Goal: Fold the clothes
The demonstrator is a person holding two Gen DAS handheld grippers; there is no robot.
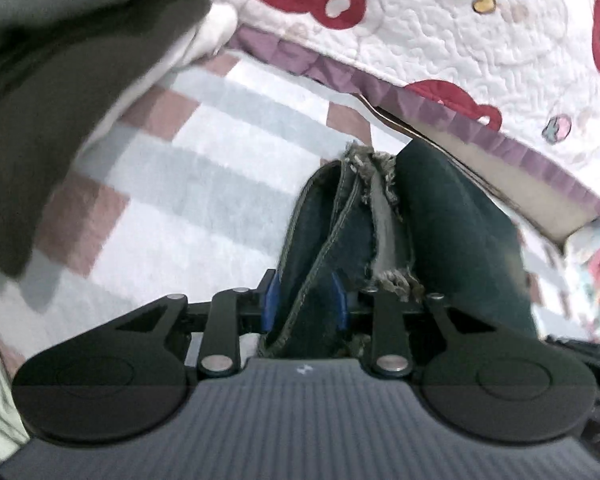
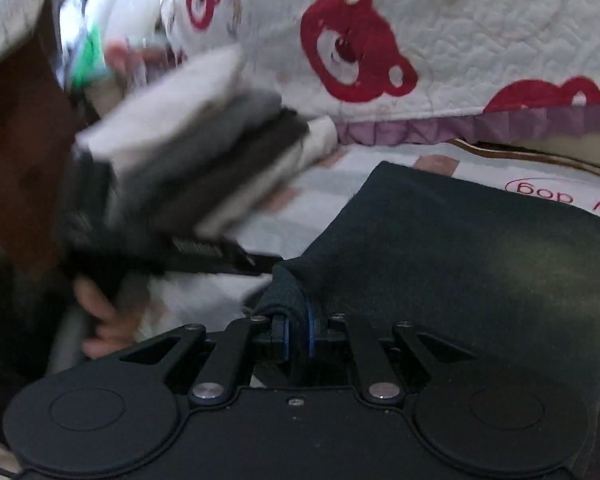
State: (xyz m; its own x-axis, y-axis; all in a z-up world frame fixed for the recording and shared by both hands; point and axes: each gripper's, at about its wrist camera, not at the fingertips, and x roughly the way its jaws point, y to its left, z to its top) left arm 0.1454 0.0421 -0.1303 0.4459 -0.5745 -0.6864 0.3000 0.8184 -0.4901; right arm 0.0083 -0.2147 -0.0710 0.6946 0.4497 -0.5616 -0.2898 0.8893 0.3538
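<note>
We are pinching the denim shorts (image 1: 324, 248) in the left gripper (image 1: 305, 296) | right gripper (image 2: 296, 330) clamping their fold | risk: frayed hem (image 1: 374, 168) slipping free, loosening our fold.

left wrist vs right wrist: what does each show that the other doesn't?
Left wrist only: the frayed hem and stitched seam of the dark garment pinched in the left tool, over a pink-and-grey checked sheet.

Right wrist only: a blurred stack of folded clothes, a hand, and the right tool clamped on a smooth fold of the garment.

Both: the garment and the red-bear quilt.
</note>
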